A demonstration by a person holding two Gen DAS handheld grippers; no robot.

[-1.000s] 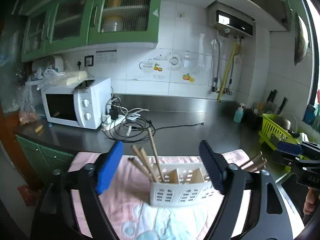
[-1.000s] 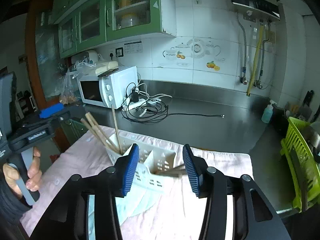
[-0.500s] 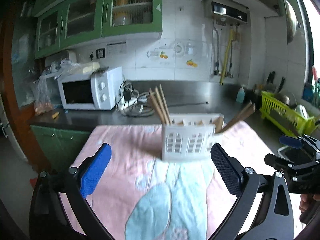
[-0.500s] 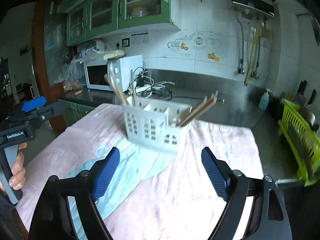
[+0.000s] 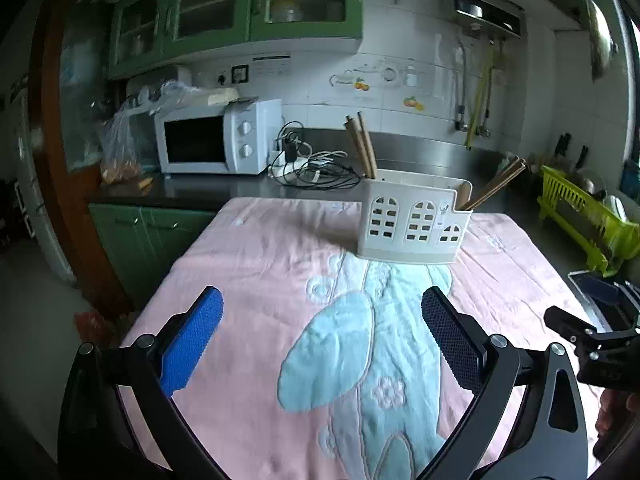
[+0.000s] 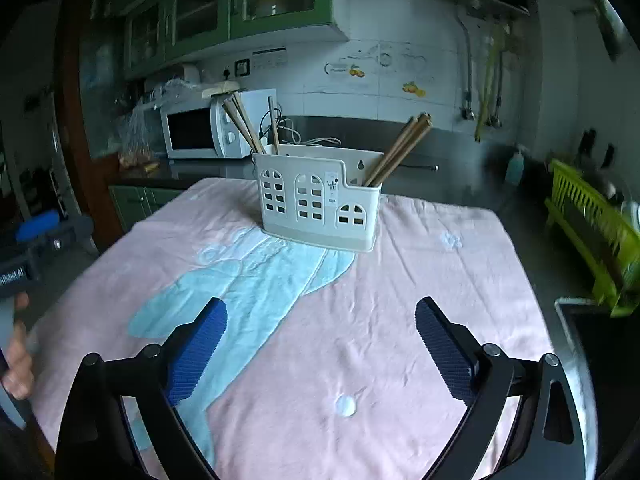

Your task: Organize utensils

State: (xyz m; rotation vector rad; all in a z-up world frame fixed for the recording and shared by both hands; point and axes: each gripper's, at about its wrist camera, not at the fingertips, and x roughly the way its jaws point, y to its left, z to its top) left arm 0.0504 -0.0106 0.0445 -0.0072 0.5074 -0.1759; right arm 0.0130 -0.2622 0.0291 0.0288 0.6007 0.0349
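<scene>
left wrist view: the left tongs (image 5: 322, 336) gape wide and hold nothing, hovering over the near part of the table (image 5: 260, 264). the white caddy (image 5: 412, 220) stands toward the far edge, with wooden chopsticks (image 5: 362, 146) upright at its left end and more chopsticks (image 5: 496, 184) leaning from its right end. sorting looks finished; i judge no further move is needed.

right wrist view: the right tongs (image 6: 320, 342) are likewise spread and empty. the caddy's inside is hidden.
</scene>
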